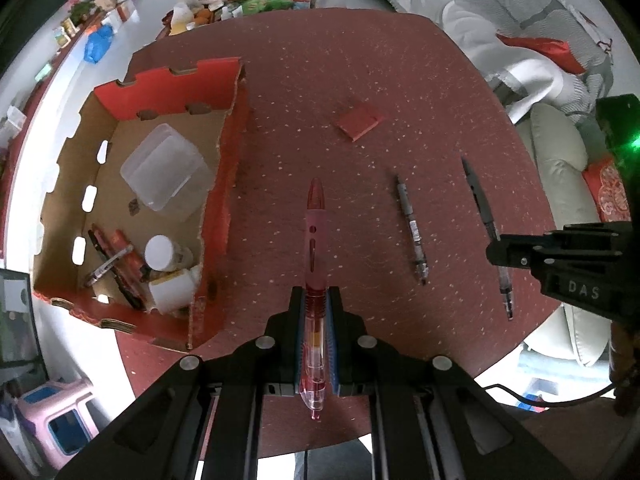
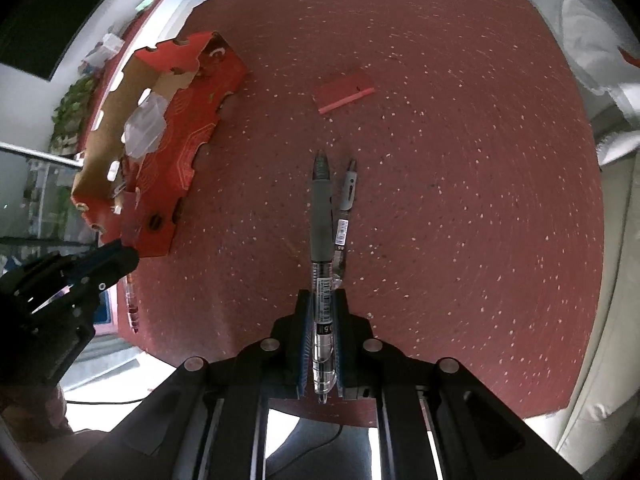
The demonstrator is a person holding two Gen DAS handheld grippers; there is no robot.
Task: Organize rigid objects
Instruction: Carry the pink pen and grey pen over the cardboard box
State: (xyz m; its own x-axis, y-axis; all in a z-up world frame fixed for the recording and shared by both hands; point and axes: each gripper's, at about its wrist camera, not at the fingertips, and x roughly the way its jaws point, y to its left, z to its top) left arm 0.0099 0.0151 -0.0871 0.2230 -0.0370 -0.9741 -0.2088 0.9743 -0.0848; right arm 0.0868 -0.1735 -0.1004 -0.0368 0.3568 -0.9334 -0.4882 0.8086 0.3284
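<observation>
Jaws clamped on both sides: the left gripper (image 1: 316, 312) pinches a pink pen (image 1: 315, 240) and the right gripper (image 2: 322, 312) pinches a grey-grip gel pen (image 2: 321, 224), each pen's long axis running straight ahead between the jaws. Ahead and to the left of both sits the cardboard box (image 1: 224, 168), nearer the left jaws, so that hand looks best placed to drop first. One more pen (image 2: 345, 216) lies on the desk (image 2: 460, 160) just right of the right jaws, parallel.
</observation>
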